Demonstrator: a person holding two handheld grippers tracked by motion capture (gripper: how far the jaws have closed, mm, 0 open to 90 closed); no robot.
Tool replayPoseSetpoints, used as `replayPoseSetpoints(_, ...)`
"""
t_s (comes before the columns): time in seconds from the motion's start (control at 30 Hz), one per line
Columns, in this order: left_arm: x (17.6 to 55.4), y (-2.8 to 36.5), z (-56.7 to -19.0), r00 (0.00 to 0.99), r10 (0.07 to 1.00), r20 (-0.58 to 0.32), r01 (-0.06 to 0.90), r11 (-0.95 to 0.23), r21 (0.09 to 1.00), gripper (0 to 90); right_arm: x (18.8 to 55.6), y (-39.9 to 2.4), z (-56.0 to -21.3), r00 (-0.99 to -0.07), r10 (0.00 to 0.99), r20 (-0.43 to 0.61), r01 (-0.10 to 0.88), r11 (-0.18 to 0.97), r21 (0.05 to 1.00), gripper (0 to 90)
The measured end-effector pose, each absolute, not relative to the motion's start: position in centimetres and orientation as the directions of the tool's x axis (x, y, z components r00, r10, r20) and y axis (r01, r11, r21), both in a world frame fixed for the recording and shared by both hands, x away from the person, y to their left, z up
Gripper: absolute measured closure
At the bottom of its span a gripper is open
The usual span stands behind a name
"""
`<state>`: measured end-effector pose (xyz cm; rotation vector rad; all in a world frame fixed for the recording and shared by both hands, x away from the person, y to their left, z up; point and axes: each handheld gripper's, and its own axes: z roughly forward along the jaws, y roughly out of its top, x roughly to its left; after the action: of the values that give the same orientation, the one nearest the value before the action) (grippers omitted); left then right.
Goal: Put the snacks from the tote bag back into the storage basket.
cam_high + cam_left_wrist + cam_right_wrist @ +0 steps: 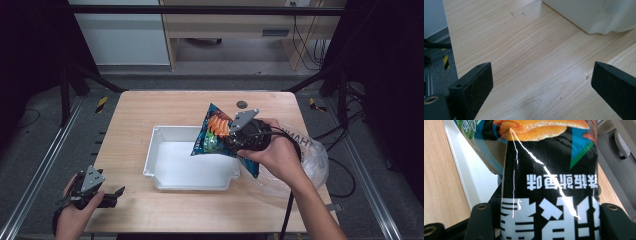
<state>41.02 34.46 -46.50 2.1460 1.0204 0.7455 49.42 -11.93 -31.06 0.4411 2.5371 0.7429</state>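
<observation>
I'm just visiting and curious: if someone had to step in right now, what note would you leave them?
Right claw: shut on a snack bag, held tilted above the right end of the white tray.
Left claw: open, holding nothing, low at the table's near left corner.
Clear plastic bag: lying at the table's right edge, behind the right hand.
Done: snack bag picked up and brought over the tray.
Left: probably lower it into the tray, which has nothing in it yet, and let go.

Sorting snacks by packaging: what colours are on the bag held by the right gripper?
The snack bag is mostly black with white lettering, an orange food picture and teal-blue accents; the right gripper view shows it best.
</observation>
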Motion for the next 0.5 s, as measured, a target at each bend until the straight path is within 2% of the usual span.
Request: replayPoseSetpoints(0.5, 41.1, 34.6, -46.4, 0.531, 0.818, 0.218, 0.451, -0.492, 0.745, 3.5, 49.8, -10.3, -31.7, -0.861, 0.388, -0.330, 0.151, 0.813, 0.562, 41.1)
